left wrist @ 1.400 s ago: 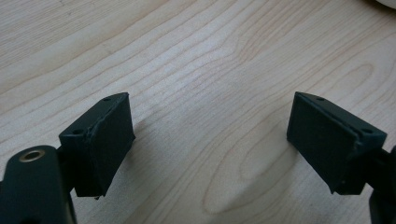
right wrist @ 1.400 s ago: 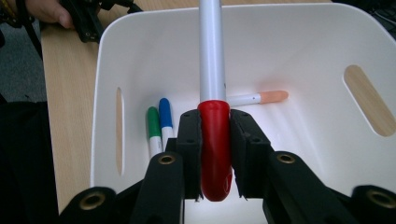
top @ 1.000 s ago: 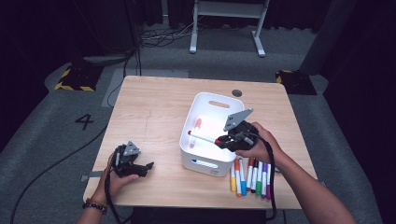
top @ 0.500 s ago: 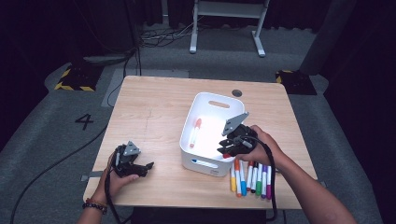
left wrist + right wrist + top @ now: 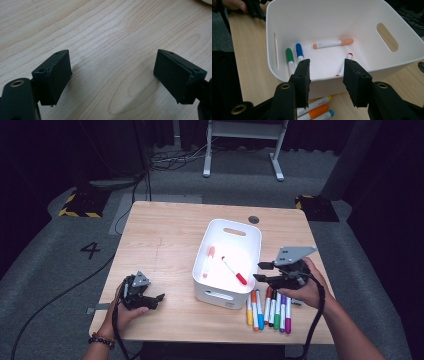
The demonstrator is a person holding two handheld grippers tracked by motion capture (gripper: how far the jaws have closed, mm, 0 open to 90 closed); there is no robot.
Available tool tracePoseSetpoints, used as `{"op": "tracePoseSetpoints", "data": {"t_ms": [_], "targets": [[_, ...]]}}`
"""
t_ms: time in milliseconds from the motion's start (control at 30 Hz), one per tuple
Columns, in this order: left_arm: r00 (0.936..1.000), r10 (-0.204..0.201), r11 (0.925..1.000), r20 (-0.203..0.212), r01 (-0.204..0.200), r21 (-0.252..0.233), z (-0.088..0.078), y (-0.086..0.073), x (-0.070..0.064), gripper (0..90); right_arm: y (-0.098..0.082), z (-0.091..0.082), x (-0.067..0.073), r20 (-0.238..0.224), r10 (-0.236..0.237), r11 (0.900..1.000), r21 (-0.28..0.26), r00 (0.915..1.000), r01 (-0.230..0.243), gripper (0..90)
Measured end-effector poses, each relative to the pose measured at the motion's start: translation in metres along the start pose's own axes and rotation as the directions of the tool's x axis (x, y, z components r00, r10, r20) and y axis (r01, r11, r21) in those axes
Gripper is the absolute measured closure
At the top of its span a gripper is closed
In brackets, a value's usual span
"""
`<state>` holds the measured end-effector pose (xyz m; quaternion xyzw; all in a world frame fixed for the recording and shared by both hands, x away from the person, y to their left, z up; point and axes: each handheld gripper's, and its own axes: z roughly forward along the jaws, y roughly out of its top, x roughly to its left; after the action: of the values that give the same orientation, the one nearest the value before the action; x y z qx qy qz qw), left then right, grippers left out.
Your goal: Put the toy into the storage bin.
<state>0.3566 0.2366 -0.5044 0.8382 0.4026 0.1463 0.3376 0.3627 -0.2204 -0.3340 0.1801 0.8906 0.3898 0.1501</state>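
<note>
On the left, the left hand-held gripper point(image 5: 159, 297) rests on the table point(image 5: 165, 235) near its front edge, well apart from the bin. Its jaws stand wide with nothing between them; the left gripper view shows bare wood grain there.

In the middle stands the white bin point(image 5: 248, 233). The red-capped marker point(image 5: 234, 271) now lies on its floor, beside the peach-capped marker point(image 5: 209, 261). 1 second ago this red marker was held in the right hand-held gripper above the bin, so it has just been dropped in.

On the right, the right hand-held gripper point(image 5: 259, 271) has moved back from over the bin toward the row of markers point(image 5: 268, 309) on the table just beside it. Its jaws have just been opening and stand partly apart, empty. I judge that 1 more marker is done and the row is next.

The right gripper view shows a green marker point(image 5: 290, 60) and a blue marker point(image 5: 299, 51) against the near wall, which the high view hides.
</note>
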Motion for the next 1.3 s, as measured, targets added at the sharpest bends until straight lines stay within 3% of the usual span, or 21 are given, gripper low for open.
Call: {"op": "tracePoseSetpoints", "data": {"t_ms": [100, 267, 400, 500, 700, 800, 867, 967, 1067, 1133, 1300], "targets": [[1.0, 0.0, 1.0, -0.001, 0.0, 0.0, 0.0, 0.0, 0.0, 14.9, -0.017, -0.016, -0.001, 0.025, 0.048, 0.998, -0.045, 0.9985, -0.047, 57.4], [1.0, -0.003, 1.0, -0.002, 0.003, 0.0, 0.0, 0.0, 0.0, 14.9, -0.05, -0.03, 0.002, 0.094, 0.072, 0.997, -0.042, 0.993, -0.068, 56.3], [1.0, -0.003, 1.0, -0.003, 0.003, 0.0, 0.0, 0.0, 0.0, 14.9, -0.082, -0.032, 0.001, 0.146, 0.095, 0.995, -0.032, 0.9848, -0.091, 56.3], [1.0, -0.005, 1.0, -0.003, 0.005, 0.002, 0.0, 0.0, 0.0, 14.9, -0.105, -0.029, -0.005, 0.198, 0.124, 0.992, 0.006, 0.9724, -0.128, 55.8], [1.0, -0.006, 1.0, -0.004, 0.006, 0.001, 0.0, 0.0, 0.0, 14.9, -0.145, -0.02, -0.006, 0.178, 0.209, 0.976, 0.016, 0.9614, -0.215, 56.2], [1.0, -0.005, 1.0, -0.003, 0.005, 0.001, 0.0, 0.0, 0.0, 14.9, -0.156, -0.015, -0.004, 0.178, 0.218, 0.973, 0.031, 0.9596, -0.227, 55.7], [1.0, -0.005, 1.0, -0.004, 0.005, 0.0, 0.0, 0.0, 0.0, 14.9, -0.16, -0.009, -0.003, 0.168, 0.221, 0.973, 0.034, 0.9607, -0.23, 55.4], [1.0, -0.005, 1.0, -0.001, 0.005, 0.0, 0.0, 0.0, 0.0, 14.9, -0.158, 0.002, 0.001, 0.139, 0.205, 0.976, 0.038, 0.9688, -0.212, 54.9], [1.0, -0.005, 1.0, -0.001, 0.005, 0.0, 0.0, 0.0, 0.0, 14.8, -0.15, 0.015, 0.007, 0.113, 0.181, 0.982, 0.032, 0.9769, -0.186, 54.8], [1.0, -0.005, 1.0, -0.003, 0.005, 0.0, 0.0, 0.0, 0.0, 14.9, -0.144, 0.023, 0.01, 0.084, 0.192, 0.98, 0.028, 0.9778, -0.195, 54.3], [1.0, -0.006, 1.0, -0.003, 0.006, 0.0, 0.0, 0.0, 0.0, 14.9, -0.126, 0.045, 0.018, 0.056, 0.143, 0.988, 0.044, 0.9881, -0.146, 54.0]]}}
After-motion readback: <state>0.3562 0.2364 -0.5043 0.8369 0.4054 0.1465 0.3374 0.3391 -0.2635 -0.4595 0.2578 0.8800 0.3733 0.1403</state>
